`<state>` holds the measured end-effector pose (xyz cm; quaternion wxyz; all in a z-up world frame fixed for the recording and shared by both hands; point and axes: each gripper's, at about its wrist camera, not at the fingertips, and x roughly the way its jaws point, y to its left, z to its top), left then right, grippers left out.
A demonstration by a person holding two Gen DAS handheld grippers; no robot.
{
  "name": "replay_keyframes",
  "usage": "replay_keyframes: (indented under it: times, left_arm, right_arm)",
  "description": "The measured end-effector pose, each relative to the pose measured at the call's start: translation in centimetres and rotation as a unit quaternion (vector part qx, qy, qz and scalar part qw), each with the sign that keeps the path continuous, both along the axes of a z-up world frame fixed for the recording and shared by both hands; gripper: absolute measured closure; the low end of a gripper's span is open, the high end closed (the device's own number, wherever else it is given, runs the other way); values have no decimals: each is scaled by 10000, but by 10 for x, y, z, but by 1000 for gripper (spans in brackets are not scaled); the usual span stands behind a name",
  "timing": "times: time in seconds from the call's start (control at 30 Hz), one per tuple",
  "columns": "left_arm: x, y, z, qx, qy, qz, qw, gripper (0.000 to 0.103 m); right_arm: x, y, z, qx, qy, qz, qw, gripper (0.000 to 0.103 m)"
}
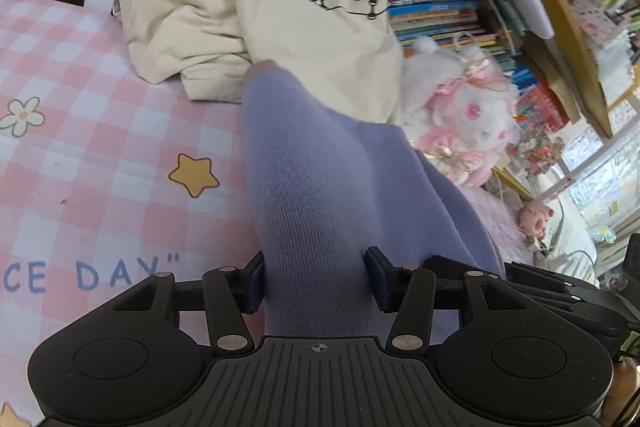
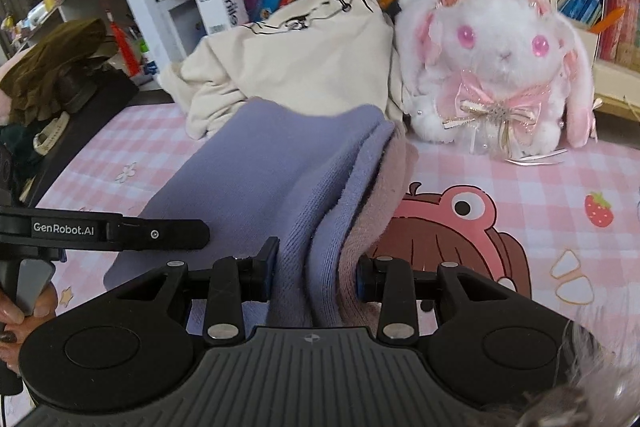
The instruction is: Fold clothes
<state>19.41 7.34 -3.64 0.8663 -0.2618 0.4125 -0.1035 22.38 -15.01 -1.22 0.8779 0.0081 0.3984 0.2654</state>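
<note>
Both tongs clamped on purple knit garment (image 1: 320, 187): left gripper (image 1: 316, 279) and right gripper (image 2: 316, 267) half-shut on bunched folds. Risk: layers slip w/ uneven pull, or garment snags cream shirt (image 2: 288, 67) just ahead.

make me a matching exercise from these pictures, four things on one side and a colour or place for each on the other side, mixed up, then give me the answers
Things:
1. knit garment
2. crumpled T-shirt
3. plush rabbit
4. star print

Descriptions:
A. white and pink, sitting on the checked cloth in front of the books
B. yellow, printed on the pink checked cloth
C. lavender, gripped by both hand-held grippers
D. cream with a black line drawing, heaped behind the lavender garment

Pairs: 1-C, 2-D, 3-A, 4-B
</note>
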Motion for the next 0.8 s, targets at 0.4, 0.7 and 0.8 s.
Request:
replay_keyframes:
  times: [0.4, 0.7, 0.8]
  left_arm:
    - [23, 5, -6, 96, 76, 156, 9998, 52]
    - [6, 3, 3, 338, 55, 113, 9994, 43]
    - [-4, 2, 7, 490, 40, 90, 9988, 43]
  right_arm:
    - [28, 3, -15, 216, 239, -267, 9991, 68]
    - [22, -17, -14, 407, 524, -502, 9965, 39]
    - [11, -22, -10, 310, 444, -474, 9974, 38]
